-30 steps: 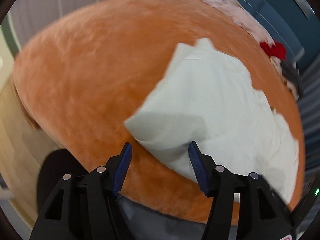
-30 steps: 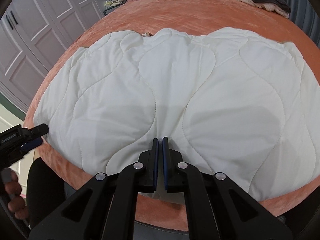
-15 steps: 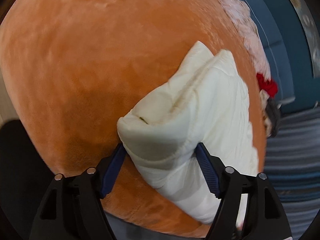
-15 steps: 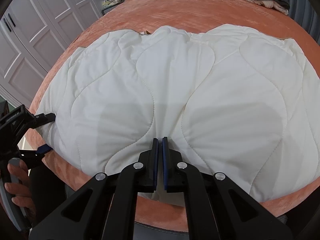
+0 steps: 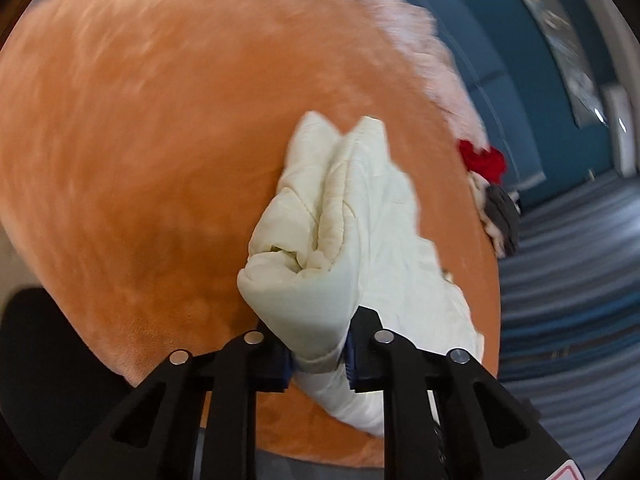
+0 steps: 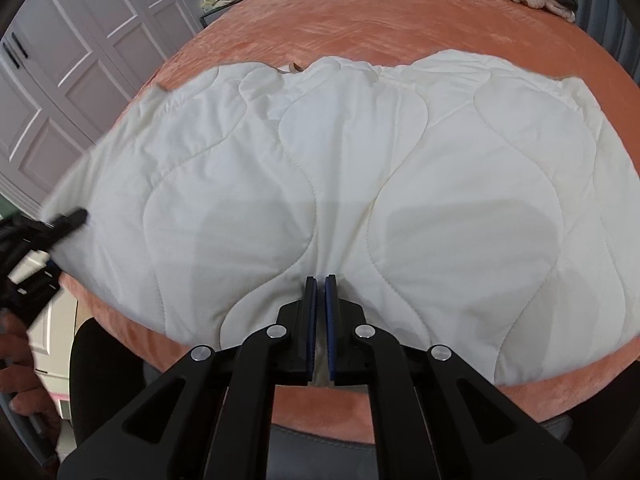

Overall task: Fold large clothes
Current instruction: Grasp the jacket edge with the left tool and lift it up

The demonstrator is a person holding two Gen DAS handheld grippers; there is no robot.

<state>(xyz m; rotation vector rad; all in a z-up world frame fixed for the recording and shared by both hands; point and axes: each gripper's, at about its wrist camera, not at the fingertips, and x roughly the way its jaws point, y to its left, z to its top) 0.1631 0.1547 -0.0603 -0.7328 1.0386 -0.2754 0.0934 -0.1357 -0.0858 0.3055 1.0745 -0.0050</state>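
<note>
Between the fingers of the left gripper point(image 5: 318, 354), whose jaws have just been closing, a bunched corner of the white quilted garment point(image 6: 360, 184) is now clamped. From there the cloth runs toward two o'clock in the left wrist view, across the orange bed cover point(image 5: 140, 140). The right gripper point(image 6: 320, 300) is pinched tight on the near hem at mid-width, the garment spreading toward twelve with its long axis nine to three (left end nearest the left gripper, so that arm likely leads the fold).
</note>
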